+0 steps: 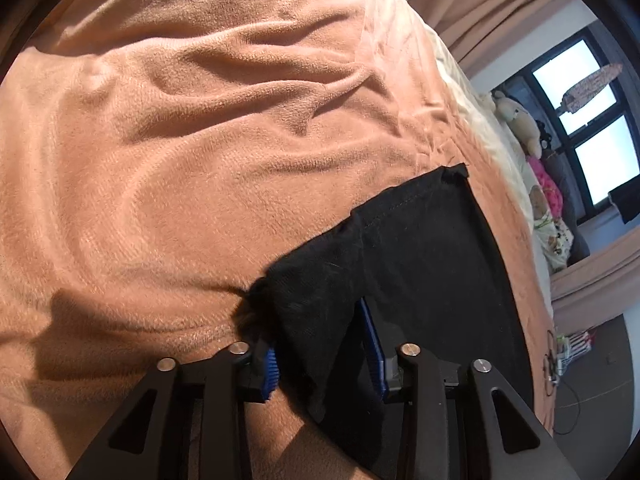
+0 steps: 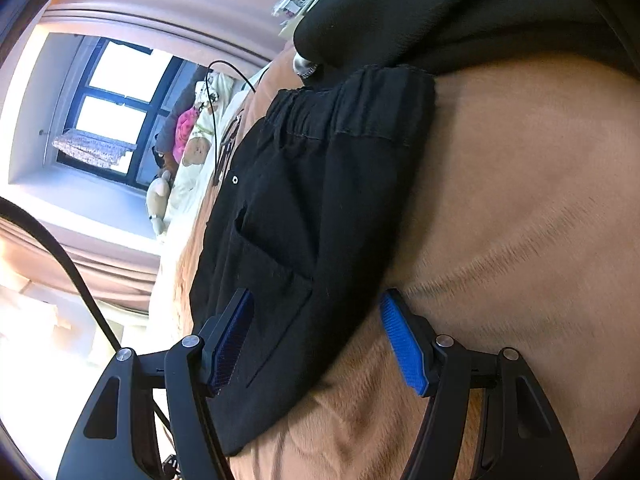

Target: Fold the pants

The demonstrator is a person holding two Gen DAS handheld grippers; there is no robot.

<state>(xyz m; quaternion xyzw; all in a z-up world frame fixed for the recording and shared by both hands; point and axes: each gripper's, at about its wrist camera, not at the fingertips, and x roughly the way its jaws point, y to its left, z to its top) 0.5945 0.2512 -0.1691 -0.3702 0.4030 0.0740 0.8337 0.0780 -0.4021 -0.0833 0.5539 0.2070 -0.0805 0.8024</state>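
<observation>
Black pants (image 1: pixel 424 248) lie on a peach fleece blanket (image 1: pixel 192 148). In the left wrist view the hem end shows, and a bunched fold of leg fabric sits between the blue pads of my left gripper (image 1: pixel 320 344), whose jaws stand apart around it. In the right wrist view the waistband end of the pants (image 2: pixel 304 200) shows, with the elastic waistband (image 2: pixel 360 104) at the top. My right gripper (image 2: pixel 316 336) is open, with its jaws either side of the pants' edge; the left pad is over the cloth and the right pad (image 2: pixel 404 344) over the blanket.
The blanket (image 2: pixel 520 208) covers a bed. A window (image 1: pixel 580 120), curtains and stuffed toys (image 1: pixel 516 120) lie beyond the bed's far side. A person's black sleeve (image 2: pixel 420 8) is above the waistband. A cable (image 2: pixel 60 256) hangs at the left.
</observation>
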